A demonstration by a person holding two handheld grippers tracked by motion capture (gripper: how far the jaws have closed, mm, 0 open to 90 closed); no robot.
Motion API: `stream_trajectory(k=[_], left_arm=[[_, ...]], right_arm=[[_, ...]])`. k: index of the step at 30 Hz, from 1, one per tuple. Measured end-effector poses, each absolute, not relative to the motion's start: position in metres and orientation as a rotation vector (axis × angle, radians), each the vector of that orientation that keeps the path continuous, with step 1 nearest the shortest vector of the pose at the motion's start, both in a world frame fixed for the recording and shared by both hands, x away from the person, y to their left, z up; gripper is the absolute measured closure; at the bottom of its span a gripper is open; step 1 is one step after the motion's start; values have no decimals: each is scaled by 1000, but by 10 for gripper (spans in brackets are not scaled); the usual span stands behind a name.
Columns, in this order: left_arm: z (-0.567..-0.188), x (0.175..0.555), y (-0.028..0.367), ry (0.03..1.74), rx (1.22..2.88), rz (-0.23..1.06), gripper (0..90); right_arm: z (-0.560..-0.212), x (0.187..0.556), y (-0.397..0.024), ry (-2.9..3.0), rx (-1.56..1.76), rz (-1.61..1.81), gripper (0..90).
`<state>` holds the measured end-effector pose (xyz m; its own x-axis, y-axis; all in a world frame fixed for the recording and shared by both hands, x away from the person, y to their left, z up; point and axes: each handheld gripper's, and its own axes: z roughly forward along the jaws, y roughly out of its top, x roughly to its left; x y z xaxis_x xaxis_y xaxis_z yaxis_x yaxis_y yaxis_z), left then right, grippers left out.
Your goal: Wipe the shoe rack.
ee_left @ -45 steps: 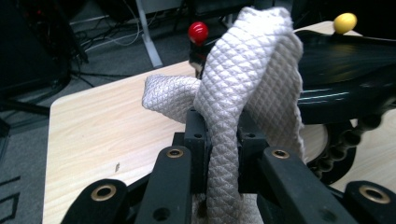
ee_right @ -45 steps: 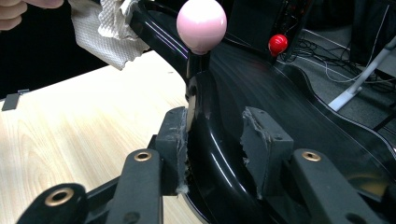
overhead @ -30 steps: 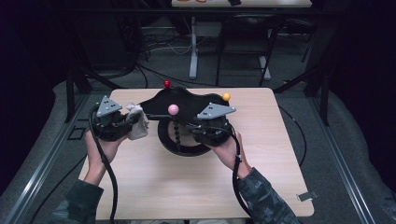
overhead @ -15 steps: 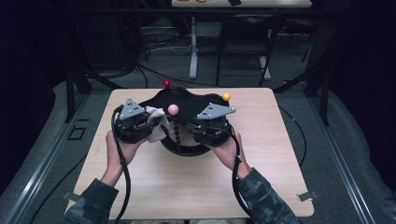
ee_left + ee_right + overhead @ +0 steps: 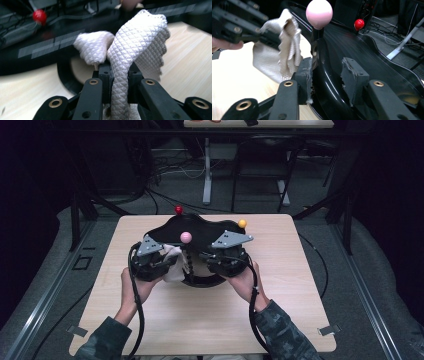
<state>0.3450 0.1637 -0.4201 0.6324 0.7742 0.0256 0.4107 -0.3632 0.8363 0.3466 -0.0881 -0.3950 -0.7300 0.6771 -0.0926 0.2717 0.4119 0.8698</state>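
We see a white cloth (image 5: 135,47) with a fine diamond weave, clamped in the black jaws of the left gripper (image 5: 119,75), whose pivots are brass-coloured. The right gripper (image 5: 325,75) is black too, its pads frayed pale at the edges, and grips the rim of a glossy black tray (image 5: 200,226). Three balls stand on the tray: pink (image 5: 185,237) near, red (image 5: 178,209) far, orange (image 5: 242,223) right. The bench (image 5: 200,320) is pale wood grain. Both sleeves (image 5: 287,335) are dark camouflage.

The left gripper (image 5: 167,265) has carried the cloth (image 5: 173,262) rightward — now against the black tray's (image 5: 200,225) rim, near the pink ball (image 5: 185,237).
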Motion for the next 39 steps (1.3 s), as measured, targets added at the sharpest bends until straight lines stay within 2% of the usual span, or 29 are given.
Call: stream_trajectory(k=[8,16,28,39], left_arm=[[-456,337,214,1087,1988,519,788],[-481,331,237,1171,1984,500,788],[-487,330,240,1187,1983,474,788],[-487,331,244,1198,1961,478,787]], right_arm=[[-392,350,-101,2248,837,1233,597],[-389,350,-110,2269,857,1195,585],[-387,353,-116,2270,900,1210,536],[-370,360,-72,2196,878,1305,497]])
